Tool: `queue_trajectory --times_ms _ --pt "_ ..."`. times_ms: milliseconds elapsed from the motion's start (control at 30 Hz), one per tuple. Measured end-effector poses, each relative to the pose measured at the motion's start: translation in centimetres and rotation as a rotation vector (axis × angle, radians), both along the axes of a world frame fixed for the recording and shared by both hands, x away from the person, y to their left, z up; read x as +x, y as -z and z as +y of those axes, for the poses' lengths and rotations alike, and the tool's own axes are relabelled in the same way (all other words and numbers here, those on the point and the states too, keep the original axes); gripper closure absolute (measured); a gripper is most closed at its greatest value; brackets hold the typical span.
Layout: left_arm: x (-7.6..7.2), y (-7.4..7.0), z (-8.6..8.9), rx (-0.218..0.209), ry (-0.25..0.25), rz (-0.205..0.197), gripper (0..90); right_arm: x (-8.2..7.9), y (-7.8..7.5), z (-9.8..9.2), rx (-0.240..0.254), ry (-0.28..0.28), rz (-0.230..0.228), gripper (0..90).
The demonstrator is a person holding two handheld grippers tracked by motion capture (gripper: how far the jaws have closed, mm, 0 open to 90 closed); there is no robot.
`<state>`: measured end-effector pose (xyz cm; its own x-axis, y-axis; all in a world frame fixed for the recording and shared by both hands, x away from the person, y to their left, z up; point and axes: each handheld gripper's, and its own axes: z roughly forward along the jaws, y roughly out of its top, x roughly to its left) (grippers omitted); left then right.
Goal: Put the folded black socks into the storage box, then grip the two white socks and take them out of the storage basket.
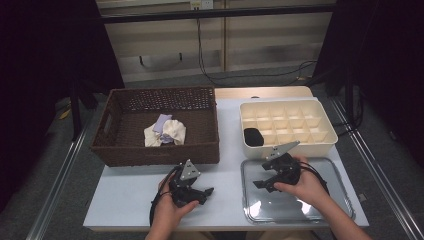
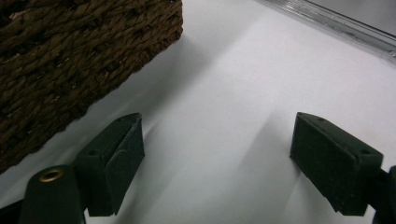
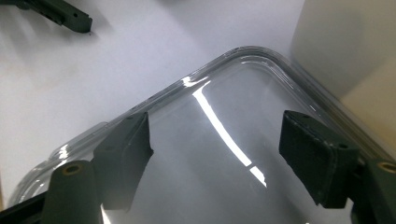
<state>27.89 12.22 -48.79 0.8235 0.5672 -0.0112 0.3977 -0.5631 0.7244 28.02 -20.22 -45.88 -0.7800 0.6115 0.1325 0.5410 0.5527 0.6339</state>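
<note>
My left gripper [image 1: 204, 195] rests low over the white table [image 1: 225, 190], just in front of the brown wicker basket [image 1: 155, 152]. Its jaws stand open with nothing between them [image 2: 217, 163], and the basket's woven wall [image 2: 70, 56] is at the upper left. My right gripper [image 1: 260, 176] hovers over the near-left corner of a clear plastic lid [image 1: 320, 200] lying flat on the table. It is open too [image 3: 217, 158], with only the lid [image 3: 243, 93] beneath it. A jaw of the left gripper [image 3: 70, 16] shows at the top left.
Crumpled white and lavender cloths [image 1: 165, 131] lie in the basket. A cream divided box [image 1: 290, 145] stands behind the lid, with a black item [image 1: 253, 136] in its near-left compartment; its wall [image 3: 345, 46] rises close beside the lid. Bare table lies between the grippers.
</note>
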Motion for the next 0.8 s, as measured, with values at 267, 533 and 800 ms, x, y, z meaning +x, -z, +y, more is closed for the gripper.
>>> queue_trajectory --times_ms 267,533,800 --pt "0.0 0.0 0.0 0.002 0.002 -0.003 17.3 -0.4 1.3 0.3 0.001 -0.047 -0.061 18.1" --pt "0.0 0.0 0.0 -0.004 0.002 0.002 17.2 -1.1 1.9 0.6 -0.004 -0.051 -0.131 15.9" --pt "0.0 0.0 0.0 -0.004 0.002 0.002 17.2 -1.3 2.4 0.2 0.033 -0.031 -0.161 15.8"
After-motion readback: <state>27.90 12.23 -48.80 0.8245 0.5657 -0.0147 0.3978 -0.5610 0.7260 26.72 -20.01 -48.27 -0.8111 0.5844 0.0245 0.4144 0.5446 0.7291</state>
